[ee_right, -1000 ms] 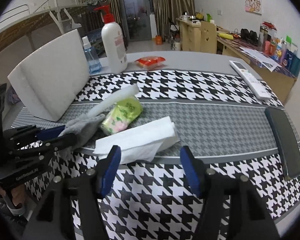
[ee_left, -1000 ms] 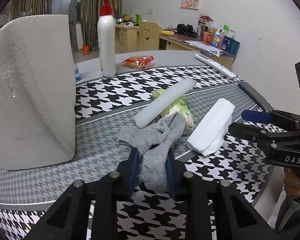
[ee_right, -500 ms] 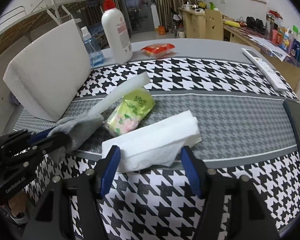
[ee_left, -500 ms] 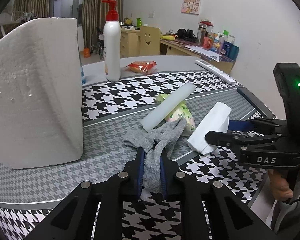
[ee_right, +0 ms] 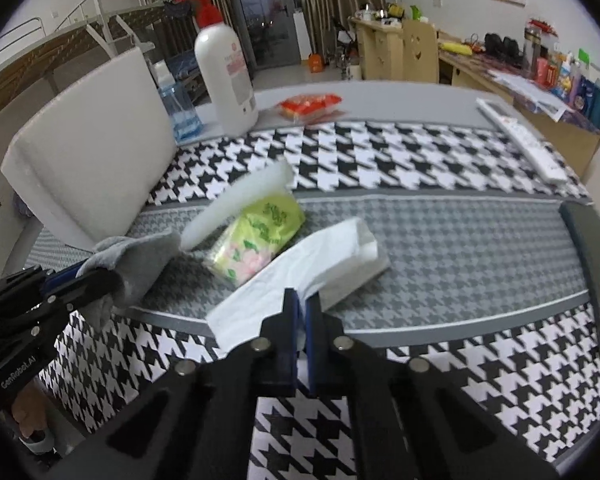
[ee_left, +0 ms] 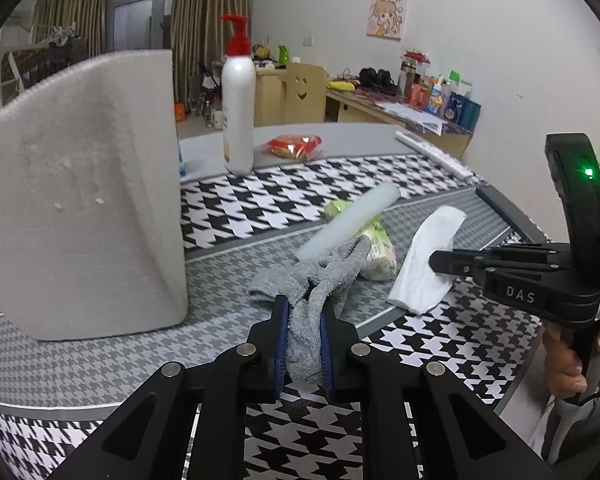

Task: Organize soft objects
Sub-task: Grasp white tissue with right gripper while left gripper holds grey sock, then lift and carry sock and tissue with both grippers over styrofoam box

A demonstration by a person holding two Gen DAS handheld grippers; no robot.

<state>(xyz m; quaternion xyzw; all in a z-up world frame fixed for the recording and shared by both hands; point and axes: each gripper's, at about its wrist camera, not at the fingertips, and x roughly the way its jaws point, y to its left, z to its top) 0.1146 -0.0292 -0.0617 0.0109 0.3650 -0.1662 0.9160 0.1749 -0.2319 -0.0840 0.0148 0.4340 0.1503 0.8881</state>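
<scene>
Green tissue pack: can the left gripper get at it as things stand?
Probably not. The left gripper is shut on the grey sock, and the foam tube lies across the green tissue pack. It would have to drop the sock first.

Both wrist views look steeply down, close over the table [ee_left: 236,204], sharing its centre.

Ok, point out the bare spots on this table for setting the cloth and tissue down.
Free: the grey band between the white tissue and the dark flat object at the right edge; also the checked strip between the lotion bottle and the remote. Crowded: the middle, where grey cloth, foam tube and green packet overlap beside the foam block.
</scene>
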